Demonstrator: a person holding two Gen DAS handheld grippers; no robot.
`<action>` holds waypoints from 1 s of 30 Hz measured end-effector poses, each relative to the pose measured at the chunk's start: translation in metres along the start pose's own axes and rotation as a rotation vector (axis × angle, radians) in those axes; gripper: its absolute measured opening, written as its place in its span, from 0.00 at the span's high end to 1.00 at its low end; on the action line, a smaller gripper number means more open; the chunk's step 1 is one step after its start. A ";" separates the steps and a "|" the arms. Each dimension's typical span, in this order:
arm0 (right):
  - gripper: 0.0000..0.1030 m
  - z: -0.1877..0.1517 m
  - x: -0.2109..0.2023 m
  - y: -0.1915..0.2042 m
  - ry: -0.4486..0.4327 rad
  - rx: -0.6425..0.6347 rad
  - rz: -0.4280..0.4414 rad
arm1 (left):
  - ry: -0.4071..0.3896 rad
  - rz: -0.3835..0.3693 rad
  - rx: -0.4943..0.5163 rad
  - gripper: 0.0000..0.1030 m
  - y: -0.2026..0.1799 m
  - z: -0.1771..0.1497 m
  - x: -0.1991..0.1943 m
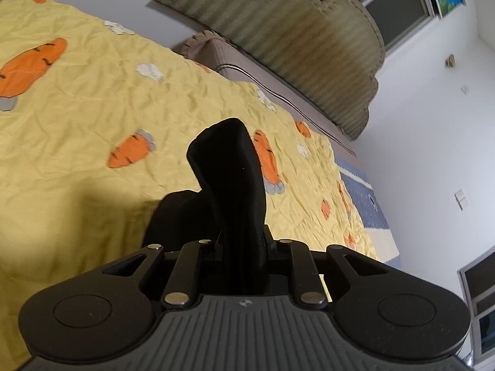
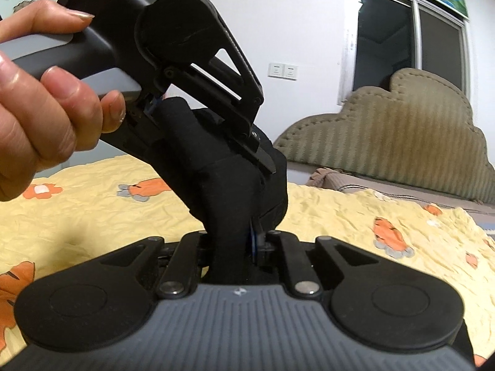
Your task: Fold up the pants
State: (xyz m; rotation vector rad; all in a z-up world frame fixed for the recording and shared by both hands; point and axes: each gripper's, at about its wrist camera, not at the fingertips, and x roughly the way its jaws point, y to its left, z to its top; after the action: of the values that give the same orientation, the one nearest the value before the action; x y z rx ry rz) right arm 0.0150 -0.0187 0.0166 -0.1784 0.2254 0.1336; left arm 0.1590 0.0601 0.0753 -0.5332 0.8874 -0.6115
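The black pants [image 1: 229, 179] are bunched up and lifted above the bed. In the left wrist view my left gripper [image 1: 239, 241] is shut on a thick fold of them, and the cloth sticks up past the fingers. In the right wrist view my right gripper [image 2: 236, 238] is shut on the pants [image 2: 229, 185] too. The left gripper [image 2: 263, 160] shows there from the side, held by a hand [image 2: 46, 99], clamped on the same bundle just above and in front of mine. The two grippers are very close together. Most of the pants are hidden by the gripper bodies.
A yellow bedspread with orange carrots [image 1: 92, 99] covers the bed [image 2: 355, 213] below. A padded olive headboard [image 1: 294, 46] and a brown pillow [image 2: 355, 182] stand at the bed's head. White walls, a window [image 2: 408, 34] and wall switches [image 2: 283, 69] lie behind.
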 end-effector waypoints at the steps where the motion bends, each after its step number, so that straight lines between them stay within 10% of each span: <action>1: 0.88 -0.002 -0.003 -0.005 -0.001 0.008 -0.006 | 0.003 0.001 0.009 0.83 -0.006 -0.002 0.004; 30: 0.88 -0.099 -0.068 -0.192 0.097 0.520 -0.138 | 0.278 0.031 0.210 0.83 -0.131 -0.093 0.176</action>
State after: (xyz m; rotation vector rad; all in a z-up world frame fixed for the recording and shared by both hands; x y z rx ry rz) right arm -0.0422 -0.2325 -0.0315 0.3176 0.3359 -0.0734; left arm 0.1319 -0.1694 0.0162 -0.2470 1.0766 -0.7524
